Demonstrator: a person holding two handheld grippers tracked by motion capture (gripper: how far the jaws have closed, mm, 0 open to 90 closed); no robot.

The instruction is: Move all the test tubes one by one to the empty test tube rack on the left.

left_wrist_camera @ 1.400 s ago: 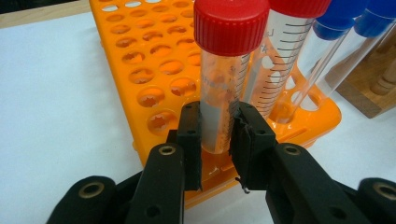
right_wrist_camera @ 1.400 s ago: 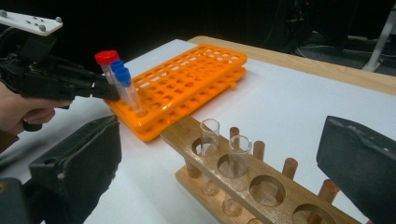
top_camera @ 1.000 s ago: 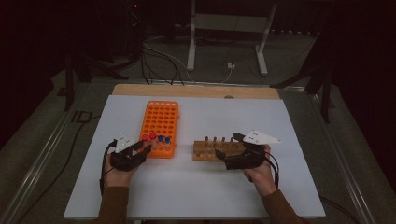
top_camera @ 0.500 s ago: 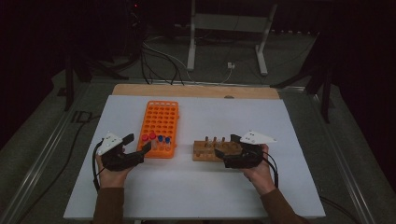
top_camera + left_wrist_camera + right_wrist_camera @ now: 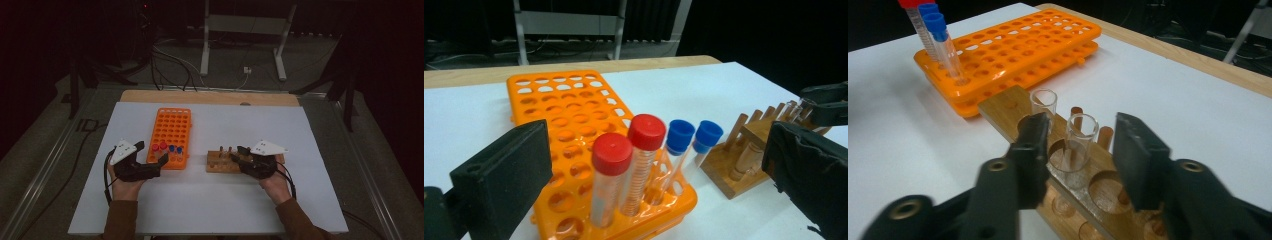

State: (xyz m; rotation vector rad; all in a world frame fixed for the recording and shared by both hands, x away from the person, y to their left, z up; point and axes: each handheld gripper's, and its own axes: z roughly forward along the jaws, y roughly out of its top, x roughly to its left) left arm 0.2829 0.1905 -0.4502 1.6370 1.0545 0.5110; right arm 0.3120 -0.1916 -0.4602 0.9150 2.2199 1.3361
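An orange tube rack (image 5: 170, 125) holds two red-capped tubes (image 5: 626, 155) and two blue-capped tubes (image 5: 691, 137) in its near row. My left gripper (image 5: 152, 152) sits just in front of that row. Its jaws have just been opening and stand wide, touching nothing (image 5: 659, 147). To the right lies a wooden rack (image 5: 220, 165) with two open glass tubes (image 5: 1044, 102). My right gripper (image 5: 1083, 135) straddles the nearer glass tube (image 5: 1081, 131). Its jaws have just been closing, and a gap still shows on each side of the tube.
Everything rests on a white board (image 5: 250, 200) over a wooden tabletop (image 5: 210, 97). Most holes of the orange rack are vacant. Metal stand legs (image 5: 240, 45) and cables lie on the dark floor beyond the table.
My left gripper has opened and drawn back and up from the capped tubes. The right gripper's jaws have narrowed around the glass tube while the hand stayed put.
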